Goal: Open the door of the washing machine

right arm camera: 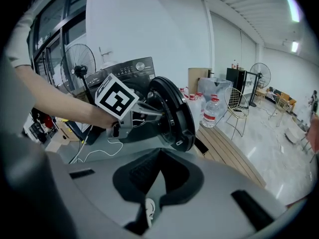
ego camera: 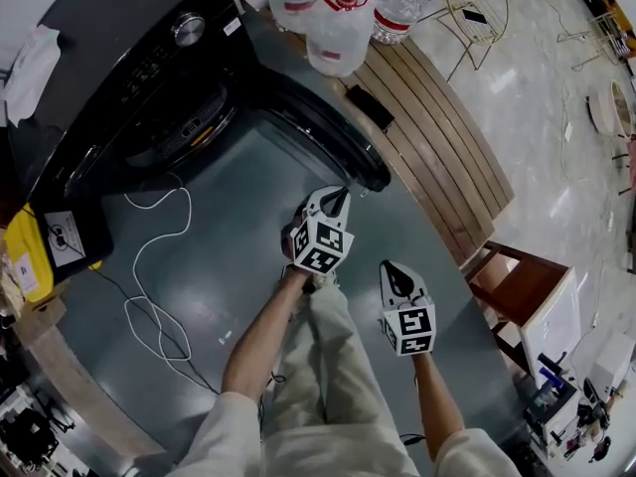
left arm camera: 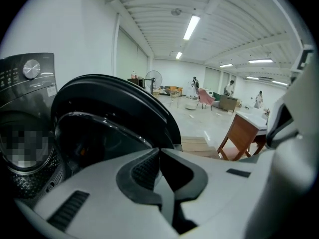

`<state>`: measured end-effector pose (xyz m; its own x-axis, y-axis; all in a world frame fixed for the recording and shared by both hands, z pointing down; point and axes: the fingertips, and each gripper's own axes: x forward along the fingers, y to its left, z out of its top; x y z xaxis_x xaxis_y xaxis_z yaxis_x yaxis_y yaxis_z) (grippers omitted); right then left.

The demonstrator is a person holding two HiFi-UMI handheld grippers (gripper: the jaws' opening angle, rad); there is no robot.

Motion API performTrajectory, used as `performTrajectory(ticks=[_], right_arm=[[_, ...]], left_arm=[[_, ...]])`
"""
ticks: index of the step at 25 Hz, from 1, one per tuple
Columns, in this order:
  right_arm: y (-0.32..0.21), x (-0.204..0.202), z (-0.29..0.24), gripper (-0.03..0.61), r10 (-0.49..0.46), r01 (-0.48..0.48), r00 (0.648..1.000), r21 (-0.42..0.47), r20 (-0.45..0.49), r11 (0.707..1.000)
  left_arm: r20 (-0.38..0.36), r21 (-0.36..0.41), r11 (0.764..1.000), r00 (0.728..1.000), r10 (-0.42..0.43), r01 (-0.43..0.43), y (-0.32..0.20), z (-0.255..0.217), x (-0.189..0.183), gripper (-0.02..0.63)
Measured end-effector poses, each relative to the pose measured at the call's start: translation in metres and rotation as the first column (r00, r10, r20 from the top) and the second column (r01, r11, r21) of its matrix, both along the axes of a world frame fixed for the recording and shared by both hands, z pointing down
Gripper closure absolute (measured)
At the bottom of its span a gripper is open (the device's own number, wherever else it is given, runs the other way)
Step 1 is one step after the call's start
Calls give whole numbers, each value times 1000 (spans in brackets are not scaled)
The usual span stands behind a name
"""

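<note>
door point(ego camera: 338, 142) of the washing machine point(ego camera: 129, 78): found swung wide open, standing out from the drum opening toward the wooden slatted platform point(ego camera: 437, 137). the machine sits at the upper left of the head view, on grey floor point(ego camera: 229, 296).

left gripper point(ego camera: 341, 199): jaws pressed together, nothing between them. its tips are just beside the door's free edge; contact cannot be determined.

right gripper point(ego camera: 391, 268): jaws likewise together and empty, held nearer the person and apart from the door.

white cable point(ego camera: 149, 256) lies looped on the floor in front of the machine. water bottles point(ego camera: 343, 28) are grouped beyond the door, beside the platform.
</note>
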<state>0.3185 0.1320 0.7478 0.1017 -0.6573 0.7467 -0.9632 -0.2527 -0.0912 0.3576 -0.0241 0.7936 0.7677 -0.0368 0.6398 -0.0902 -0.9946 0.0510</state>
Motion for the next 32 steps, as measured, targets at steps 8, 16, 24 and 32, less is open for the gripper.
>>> performTrajectory(ticks=[8,16,24,32], right_arm=[[-44,-26,-25,580,-121,121,993,61,-5,991],[-102,-74,-54,580,-268,269,963,113,-22,957],[-154,-133,-97,580,-397,398,917,165,-39,902],[-187,-166,-164,580,-453,460,888,228,-84,858]], left_arm=[[-49,-37,983,982,-183,182,-22,-50,-87,606],[-107,-53,902,896,-431,428,-64,-111,-206,606],[-131,-28,798,789,-600,603,-86,-163,-315,606],[-167,11,719,710,-684,695,-96,-229,-386,606]])
